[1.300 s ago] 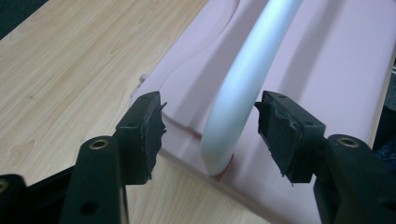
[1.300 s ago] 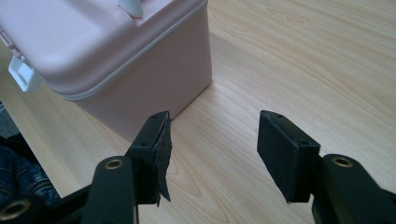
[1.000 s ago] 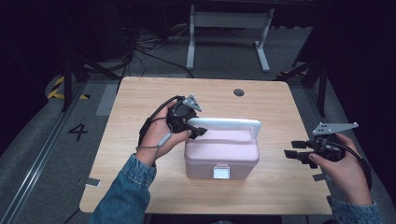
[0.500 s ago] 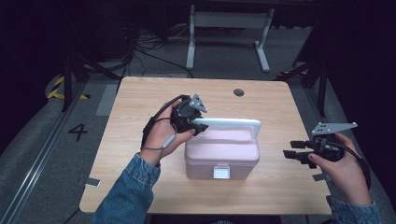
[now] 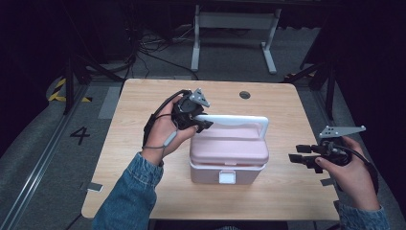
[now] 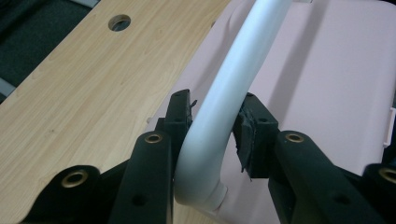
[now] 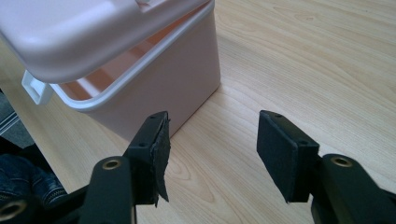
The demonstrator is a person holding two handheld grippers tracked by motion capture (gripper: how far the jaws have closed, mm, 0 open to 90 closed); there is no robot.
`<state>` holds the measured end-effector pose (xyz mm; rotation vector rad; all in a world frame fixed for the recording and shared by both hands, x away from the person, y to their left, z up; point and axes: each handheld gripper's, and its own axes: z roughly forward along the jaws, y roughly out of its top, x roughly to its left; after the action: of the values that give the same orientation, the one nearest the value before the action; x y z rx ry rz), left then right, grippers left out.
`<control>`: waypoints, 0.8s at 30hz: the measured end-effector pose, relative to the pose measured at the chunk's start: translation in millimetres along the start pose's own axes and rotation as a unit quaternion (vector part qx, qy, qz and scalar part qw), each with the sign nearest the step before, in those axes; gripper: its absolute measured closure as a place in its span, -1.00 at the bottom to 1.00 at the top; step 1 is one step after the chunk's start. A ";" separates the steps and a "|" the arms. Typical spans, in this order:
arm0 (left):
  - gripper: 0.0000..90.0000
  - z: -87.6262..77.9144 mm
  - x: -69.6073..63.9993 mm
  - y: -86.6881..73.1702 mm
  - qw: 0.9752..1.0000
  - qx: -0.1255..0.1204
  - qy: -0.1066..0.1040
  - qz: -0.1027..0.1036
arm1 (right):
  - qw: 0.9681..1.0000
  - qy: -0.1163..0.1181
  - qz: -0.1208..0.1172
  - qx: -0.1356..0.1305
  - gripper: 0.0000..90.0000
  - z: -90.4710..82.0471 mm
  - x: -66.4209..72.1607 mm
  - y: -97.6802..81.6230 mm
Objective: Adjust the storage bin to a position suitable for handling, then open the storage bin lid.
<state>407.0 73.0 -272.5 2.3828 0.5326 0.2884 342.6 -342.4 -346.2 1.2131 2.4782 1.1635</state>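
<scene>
My left gripper is clamped on the white handle of the pink box, at the handle's bent end nearest my left hand. In the left gripper view the two pads press the white bar from either side, just above where it curves down to its pivot on the lid. My jaws have just been closing, and the handle sits between them. Beyond my left jaws the handle runs away across the pink lid, with the wooden table off to one side.

My right gripper stands open with nothing between its pads, hovering over bare table just beside the box. From it, the box lies ahead and to one side, its lid lifted slightly off the rim so that a gap shows beneath.
</scene>
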 end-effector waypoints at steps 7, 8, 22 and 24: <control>0.54 -1.7 5.8 3.7 1.000 -0.003 -0.009 -0.011 | 1.000 0.009 -0.007 -0.007 0.04 0.7 5.5 2.2; 0.53 -1.8 6.8 3.8 1.000 -0.005 -0.011 -0.014 | 1.000 0.009 -0.009 -0.009 0.05 0.8 6.3 2.3; 0.52 -2.3 20.7 3.0 0.997 -0.032 -0.034 -0.057 | 0.998 0.028 -0.044 -0.026 0.12 5.6 24.0 8.8; 0.52 -2.7 21.5 3.3 0.997 -0.029 -0.033 -0.059 | 0.998 0.033 -0.049 -0.029 0.18 7.6 28.1 10.7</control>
<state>426.3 81.9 -266.8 2.2857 0.6236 0.1693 333.9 -313.6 -338.6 1.0425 2.5011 1.2604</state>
